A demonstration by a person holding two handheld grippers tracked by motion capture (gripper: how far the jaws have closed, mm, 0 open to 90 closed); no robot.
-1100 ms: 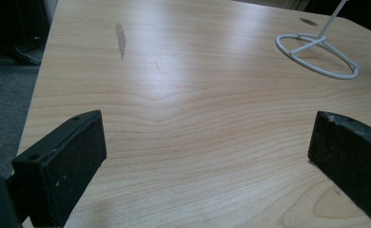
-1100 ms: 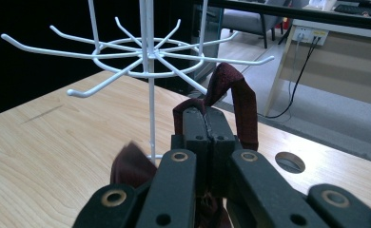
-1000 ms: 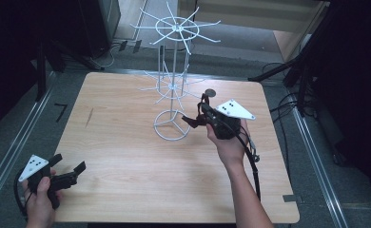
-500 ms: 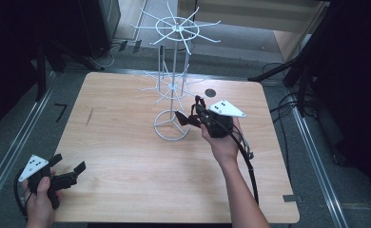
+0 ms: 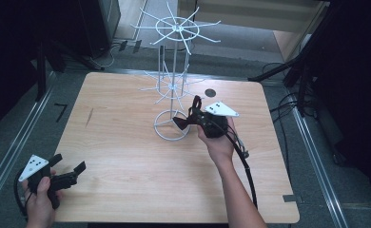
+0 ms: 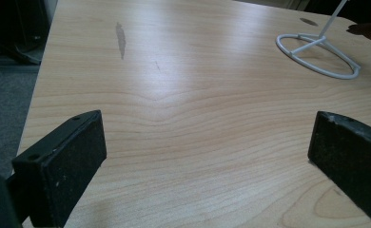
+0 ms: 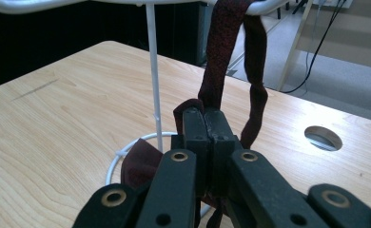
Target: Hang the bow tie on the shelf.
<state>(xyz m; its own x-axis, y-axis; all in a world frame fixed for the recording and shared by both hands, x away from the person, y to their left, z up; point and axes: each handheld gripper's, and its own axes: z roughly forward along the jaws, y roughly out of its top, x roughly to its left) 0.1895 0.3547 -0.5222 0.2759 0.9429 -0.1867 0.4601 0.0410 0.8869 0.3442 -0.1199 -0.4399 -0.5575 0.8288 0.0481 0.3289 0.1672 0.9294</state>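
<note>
- The right gripper (image 5: 189, 115) is clamped on a dark red fabric strap (image 7: 224, 61), whose loop runs up from the jaws over a white arm of the wire rack (image 5: 173, 85).
- To seat it well (my judgement), keep the strap taut and ease the loop further along the arm before letting go.
- The left gripper (image 5: 68, 167), jaws wide apart, idles over the near desk (image 6: 188, 95) corner, well away from the rack's ring base (image 6: 319, 57).

Pale wood-grain table (image 6: 183, 95) w/ sheen; white wire rack (image 5: 174, 90); dark-red cloth strap (image 7: 221, 57).
</note>
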